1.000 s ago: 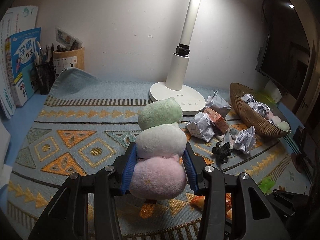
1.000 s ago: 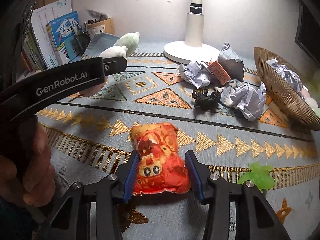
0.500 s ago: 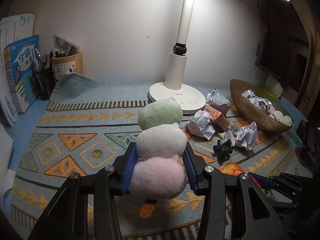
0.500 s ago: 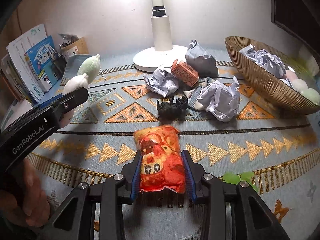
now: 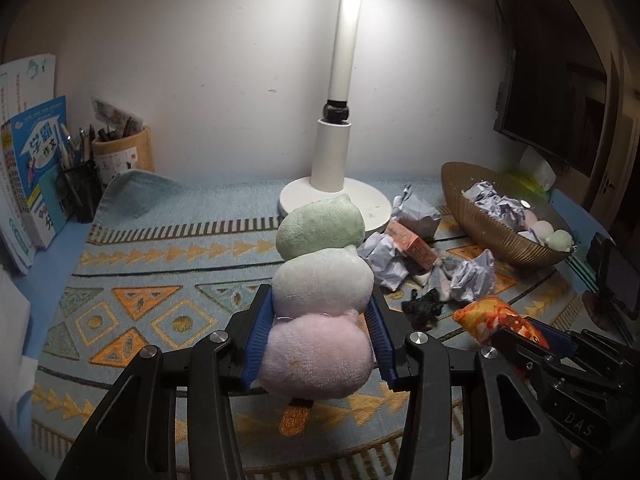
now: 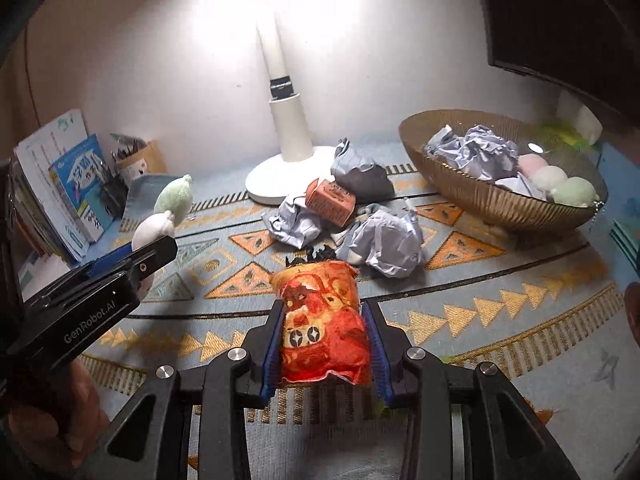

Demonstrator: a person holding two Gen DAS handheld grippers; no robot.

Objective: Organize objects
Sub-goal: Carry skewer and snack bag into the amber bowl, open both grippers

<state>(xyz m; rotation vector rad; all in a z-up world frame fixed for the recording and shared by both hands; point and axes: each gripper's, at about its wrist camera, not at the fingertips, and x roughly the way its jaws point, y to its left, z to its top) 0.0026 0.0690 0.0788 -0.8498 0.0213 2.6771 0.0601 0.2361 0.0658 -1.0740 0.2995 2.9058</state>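
Both claws loaded, sorting partly done

The plush skewer (image 5: 320, 316) was clamped in the left claw (image 5: 318, 344), the snack bag (image 6: 322, 320) in the right claw (image 6: 323, 350) (paper wads (image 6: 384, 246) left mid-frame beside the part-filled basket (image 6: 472, 196)).

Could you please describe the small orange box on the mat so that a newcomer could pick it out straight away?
Start at the white desk lamp by the back wall and look just right of its round base. There, in a cluster of crumpled paper balls on the patterned mat, lies the small orange box. It is the only flat-sided, printed carton among grey-white wads.
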